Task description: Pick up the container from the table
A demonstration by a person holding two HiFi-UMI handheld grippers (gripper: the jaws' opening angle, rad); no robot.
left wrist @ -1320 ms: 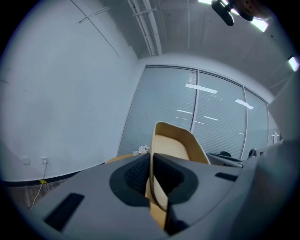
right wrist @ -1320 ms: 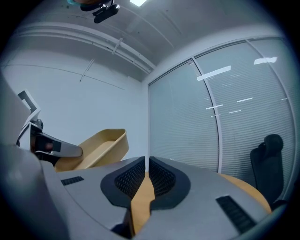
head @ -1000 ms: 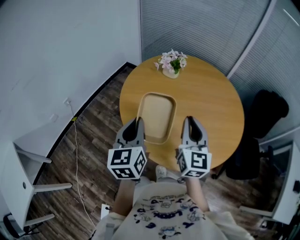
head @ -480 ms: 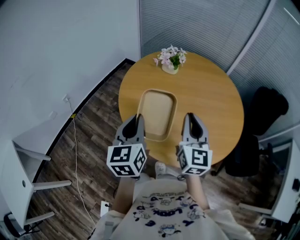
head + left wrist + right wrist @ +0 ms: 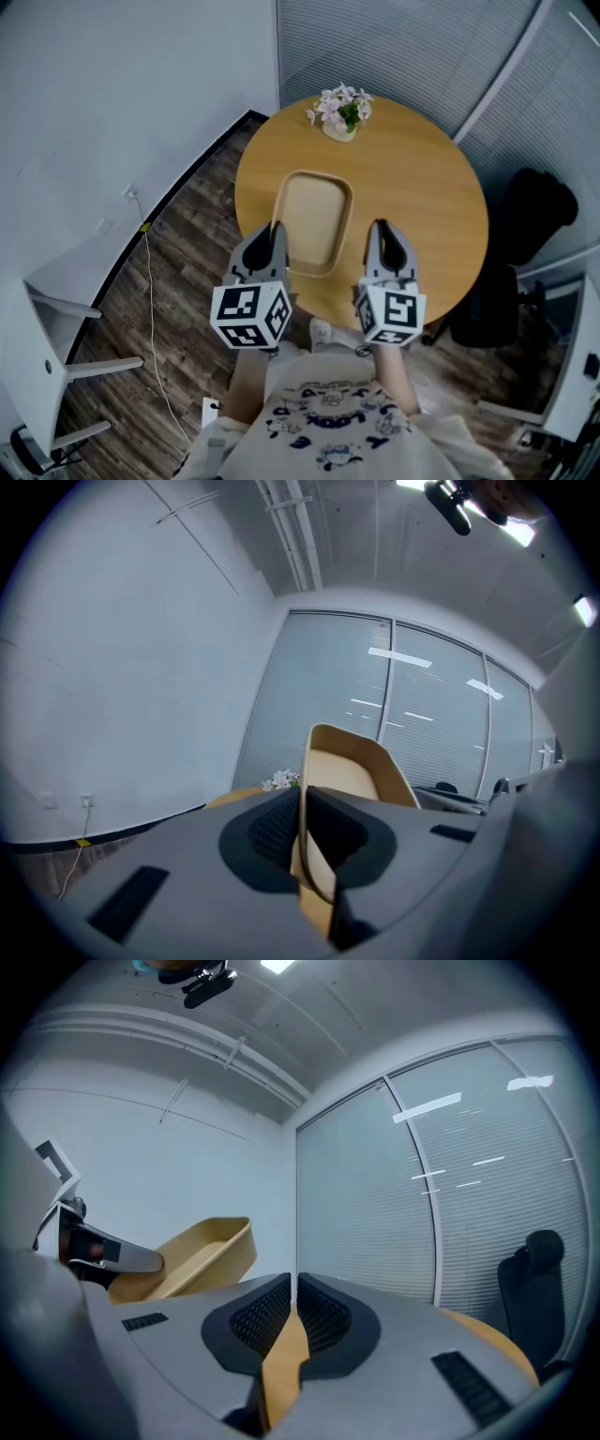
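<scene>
The tan, oblong container (image 5: 313,223) is over the near part of the round wooden table (image 5: 412,187). My left gripper (image 5: 276,232) is shut on its near left rim; in the left gripper view the container's thin wall (image 5: 349,769) stands pinched between the jaws of the left gripper (image 5: 302,797). The right gripper view shows the container (image 5: 202,1249) tilted, off to the left, with the left gripper (image 5: 101,1251) on it. My right gripper (image 5: 379,231) hangs to the right of the container, apart from it. Its jaws are shut with nothing between them, as the right gripper (image 5: 293,1290) shows in its own view.
A small pot of pink flowers (image 5: 339,111) stands at the table's far edge. A black chair (image 5: 525,225) is at the right, and white furniture (image 5: 42,356) at the left. A cable (image 5: 150,309) runs across the wooden floor. Blinds and a wall close the far side.
The left gripper stays shut on the container, which has shifted slightly away and looks a little higher. The right gripper has kept its place beside it.
</scene>
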